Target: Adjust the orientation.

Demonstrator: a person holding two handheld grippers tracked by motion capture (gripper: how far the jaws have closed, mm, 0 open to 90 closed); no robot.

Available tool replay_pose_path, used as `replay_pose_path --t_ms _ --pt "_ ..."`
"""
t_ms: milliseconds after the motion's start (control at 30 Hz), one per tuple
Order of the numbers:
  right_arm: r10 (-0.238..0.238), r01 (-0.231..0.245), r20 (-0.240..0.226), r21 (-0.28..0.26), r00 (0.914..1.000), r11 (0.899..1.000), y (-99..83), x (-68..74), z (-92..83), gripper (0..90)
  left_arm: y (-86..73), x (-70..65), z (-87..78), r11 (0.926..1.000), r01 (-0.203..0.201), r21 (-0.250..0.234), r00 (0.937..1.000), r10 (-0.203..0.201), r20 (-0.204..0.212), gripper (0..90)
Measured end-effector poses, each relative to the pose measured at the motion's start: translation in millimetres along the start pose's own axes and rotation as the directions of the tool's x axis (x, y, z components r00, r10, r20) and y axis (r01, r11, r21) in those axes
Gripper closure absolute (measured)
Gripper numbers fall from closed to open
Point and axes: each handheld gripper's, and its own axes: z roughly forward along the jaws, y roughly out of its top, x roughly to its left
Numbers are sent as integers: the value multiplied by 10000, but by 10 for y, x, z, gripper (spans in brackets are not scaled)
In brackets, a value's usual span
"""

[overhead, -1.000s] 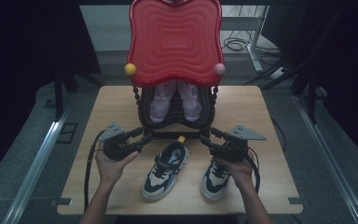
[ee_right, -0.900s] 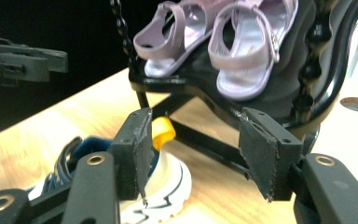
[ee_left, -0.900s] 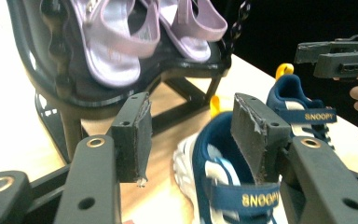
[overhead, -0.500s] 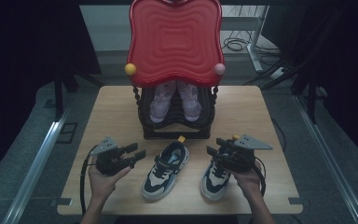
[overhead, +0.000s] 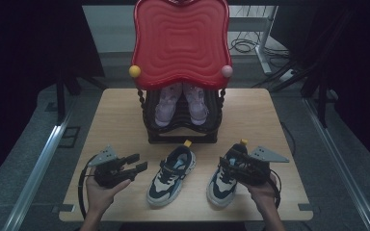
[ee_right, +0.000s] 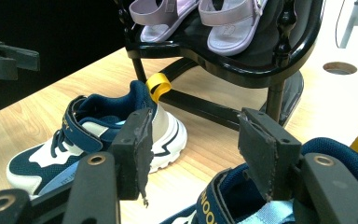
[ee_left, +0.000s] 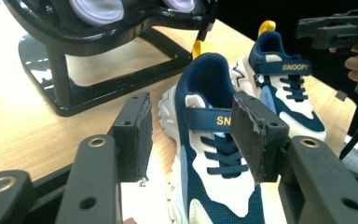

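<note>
From the high view, two navy-and-white sneakers sit side by side on the wooden worktop (overhead: pixel 120 120), in front of a black shoe rack (overhead: pixel 183 126) that holds a pair of lilac sandals (overhead: pixel 180 103) under a red wavy top (overhead: pixel 180 43). The left claw (overhead: pixel 137 163) rests just left of the left sneaker (overhead: pixel 172 175), jaws wide with nothing between them; bare wood lies between it and the near-left edge. The right claw (overhead: pixel 229 166) hovers over the right sneaker (overhead: pixel 226 180), close to the near-right edge. In the left gripper view, the left sneaker (ee_left: pixel 209 154) lies just beyond the spread pads, the rack's base (ee_left: pixel 98 88) farther off. In the right gripper view, the wide jaws stand above the right sneaker's collar (ee_right: pixel 242 200) without pressing it; the rack's frame (ee_right: pixel 233 60) blocks the way ahead.
</note>
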Motion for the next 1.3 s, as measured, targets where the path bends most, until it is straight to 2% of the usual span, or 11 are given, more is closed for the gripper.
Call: replay_pose_path --t_ms 133,333,367,433,533,667,800,933,1000,1167,1300 --pt "-32 32 26 87 10000 10000 -25 -14 -13 454 -25 -30 -1 9996 -36 291 9999 32 120 498" --pt "210 -212 290 88 9994 9997 -36 -77 -71 456 -64 -188 79 9939 -432 1011 9958 348 842 743" --pt "210 -212 290 88 9994 9997 -36 -77 -71 456 -73 -212 99 9926 -453 1127 9948 346 953 743" --pt "256 -260 349 91 9991 9996 -22 -85 -79 455 -99 -290 156 9885 -531 1419 9934 377 1087 829" --pt "239 -243 366 110 9990 9996 -18 -85 -78 455 -104 -324 175 9872 -547 1496 9914 358 1260 880" --pt "242 -249 406 173 9989 9995 -25 -93 -75 455 -115 -365 204 9858 -465 1612 9886 223 1488 900" --pt "273 -280 441 173 9987 9995 -27 -106 -67 454 -151 -442 294 9814 -479 1858 9826 129 1855 900" --pt "258 -267 424 214 9988 9994 -29 -110 -59 454 -209 -535 429 9740 -539 2200 9782 72 2076 900" --pt "240 -250 450 209 9987 9995 -29 -112 -56 454 -244 -583 504 9673 -663 2449 9757 115 2186 900" --pt "254 -264 477 211 9985 9994 -30 -112 -41 453 -298 -650 598 9647 -564 2571 9804 48 1970 900" --pt "193 -206 457 280 9988 9994 -34 -105 -13 451 -342 -667 651 9603 -467 2750 9793 -103 2023 900"
